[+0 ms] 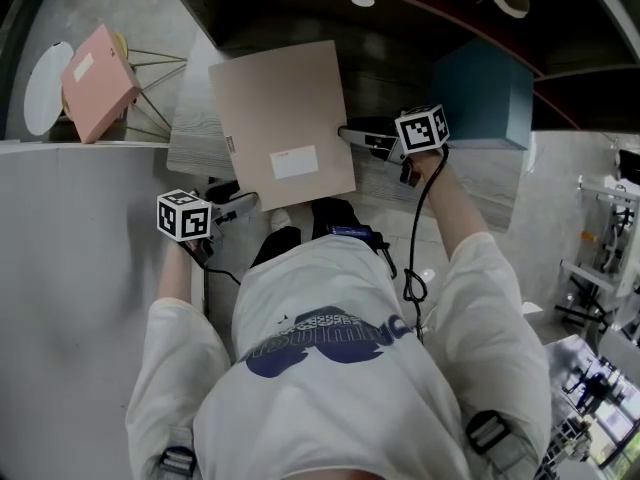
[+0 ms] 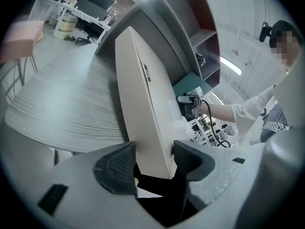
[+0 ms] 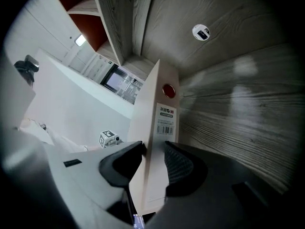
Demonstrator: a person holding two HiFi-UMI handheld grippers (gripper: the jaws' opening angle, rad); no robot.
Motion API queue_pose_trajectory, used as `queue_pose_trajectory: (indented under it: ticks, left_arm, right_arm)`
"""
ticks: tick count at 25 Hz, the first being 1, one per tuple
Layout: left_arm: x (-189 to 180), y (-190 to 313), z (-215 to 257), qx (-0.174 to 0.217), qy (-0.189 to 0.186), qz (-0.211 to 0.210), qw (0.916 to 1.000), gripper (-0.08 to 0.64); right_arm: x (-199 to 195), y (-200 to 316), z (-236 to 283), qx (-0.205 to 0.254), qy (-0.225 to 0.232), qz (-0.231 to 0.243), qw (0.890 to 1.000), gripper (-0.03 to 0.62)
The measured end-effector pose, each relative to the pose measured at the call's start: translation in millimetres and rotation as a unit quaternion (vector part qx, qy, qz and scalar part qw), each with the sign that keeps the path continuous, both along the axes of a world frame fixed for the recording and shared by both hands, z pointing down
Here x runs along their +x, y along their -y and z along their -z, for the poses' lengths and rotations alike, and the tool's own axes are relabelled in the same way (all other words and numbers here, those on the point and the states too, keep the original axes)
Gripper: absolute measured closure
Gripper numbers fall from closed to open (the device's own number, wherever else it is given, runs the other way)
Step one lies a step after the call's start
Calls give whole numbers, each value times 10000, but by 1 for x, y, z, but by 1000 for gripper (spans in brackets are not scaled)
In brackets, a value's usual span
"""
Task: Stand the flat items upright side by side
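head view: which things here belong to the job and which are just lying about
Job: beige flat box, gripped at opposite edges by the left gripper and right gripper; likely also the pink box and teal box.
Lying about: white disc, white rack at the right.

Here's the count. Three flat boxes in all: one beige box (image 1: 283,128) in the middle, one pink box (image 1: 97,83) at the far left and one teal box (image 1: 485,93) at the far right. Two grippers, the left gripper (image 1: 248,201) and the right gripper (image 1: 347,131). That makes two cubes, a marker cube (image 1: 184,215) on the left and a second marker cube (image 1: 422,130) on the right. One white label (image 1: 294,162) on the beige face. One white disc (image 1: 45,88) and one wire rack (image 1: 155,68), both far left. One wood-grain table (image 1: 190,138). One person (image 1: 340,368).
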State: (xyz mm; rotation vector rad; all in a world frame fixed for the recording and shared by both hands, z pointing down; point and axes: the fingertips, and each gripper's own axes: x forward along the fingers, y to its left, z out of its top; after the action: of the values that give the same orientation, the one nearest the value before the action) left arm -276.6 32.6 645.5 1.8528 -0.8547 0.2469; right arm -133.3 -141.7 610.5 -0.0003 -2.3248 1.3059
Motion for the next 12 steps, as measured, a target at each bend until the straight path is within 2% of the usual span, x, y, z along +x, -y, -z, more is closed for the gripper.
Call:
queue_pose_trajectory:
  ticks: [7, 12]
  left_arm:
    - [-10, 17, 8, 383, 527, -166, 9977, 302]
    - [-19, 29, 15, 749, 1025, -340, 9913, 305]
  right_arm:
    - [-11, 12, 22, 701, 56, 199, 9973, 449]
    - [-14, 13, 37, 1309, -47, 470, 9903, 451]
